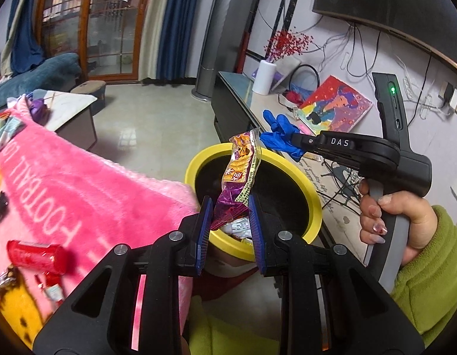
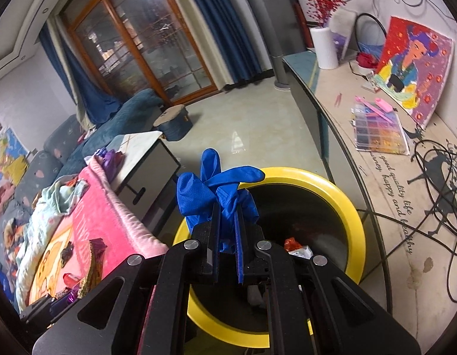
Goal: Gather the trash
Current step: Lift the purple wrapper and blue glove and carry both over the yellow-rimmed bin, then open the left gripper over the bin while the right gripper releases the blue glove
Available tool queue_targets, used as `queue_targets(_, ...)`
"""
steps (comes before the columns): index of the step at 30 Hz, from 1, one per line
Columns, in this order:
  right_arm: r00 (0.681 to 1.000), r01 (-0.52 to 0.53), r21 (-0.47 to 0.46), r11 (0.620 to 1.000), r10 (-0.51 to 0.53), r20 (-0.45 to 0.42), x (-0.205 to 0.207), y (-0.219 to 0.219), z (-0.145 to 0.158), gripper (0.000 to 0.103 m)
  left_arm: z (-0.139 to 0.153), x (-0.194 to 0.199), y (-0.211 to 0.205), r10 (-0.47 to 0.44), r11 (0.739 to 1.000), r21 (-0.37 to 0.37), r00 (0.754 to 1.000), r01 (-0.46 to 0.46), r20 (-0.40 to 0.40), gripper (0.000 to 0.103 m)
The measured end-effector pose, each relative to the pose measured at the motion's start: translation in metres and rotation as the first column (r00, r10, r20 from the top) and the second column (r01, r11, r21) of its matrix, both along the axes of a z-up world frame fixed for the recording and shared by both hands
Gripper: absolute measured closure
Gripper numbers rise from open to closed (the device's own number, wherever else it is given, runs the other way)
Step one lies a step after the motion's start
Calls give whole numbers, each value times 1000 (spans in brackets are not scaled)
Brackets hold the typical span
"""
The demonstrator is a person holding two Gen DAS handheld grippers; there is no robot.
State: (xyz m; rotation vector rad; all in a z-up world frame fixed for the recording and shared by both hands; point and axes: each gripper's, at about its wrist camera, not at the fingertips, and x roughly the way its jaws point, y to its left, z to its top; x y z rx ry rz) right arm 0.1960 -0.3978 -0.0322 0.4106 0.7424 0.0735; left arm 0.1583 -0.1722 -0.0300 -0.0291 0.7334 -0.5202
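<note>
Left gripper (image 1: 230, 220) pinches snack wrapper (image 1: 239, 174), right gripper (image 2: 227, 230) clamps blue glove (image 2: 219, 189) above yellow-rimmed bin (image 2: 351, 207); glove overhanging rim risks floor drop.

My left camera looks down along its fingers, close over the bin (image 1: 312, 204), with the blanket (image 1: 80, 177) at left. My right camera faces likewise from beside it, just above the bin (image 2: 354, 207). Both share bin, blanket and floor.
</note>
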Motion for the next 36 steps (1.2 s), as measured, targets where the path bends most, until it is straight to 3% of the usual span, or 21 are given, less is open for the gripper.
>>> queue_targets(23,993,80,61,995,-75,-87,10,-39,-36,91,-48,41,-61,-68,994,74,993,75,-95,84)
queue_targets(25,992,90,59,994,-84,-95,11,-40,-38,82,-50,43,-61,-66,995,69,993,72,-94,84)
queue_targets(29,990,104,61,993,-97,-101,12,-42,-41,76,-51,46,-59,-53,997,52,993,58,-101,84)
queue_targets(32,989,110,60,992,-104,-101,11,-43,-41,73,-52,46,-58,-56,997,44,993,61,-100,74)
queue_targets(36,989,123,61,991,-117,-95,11,-44,-39,65,-51,46,-59,-66,997,29,993,69,-95,46)
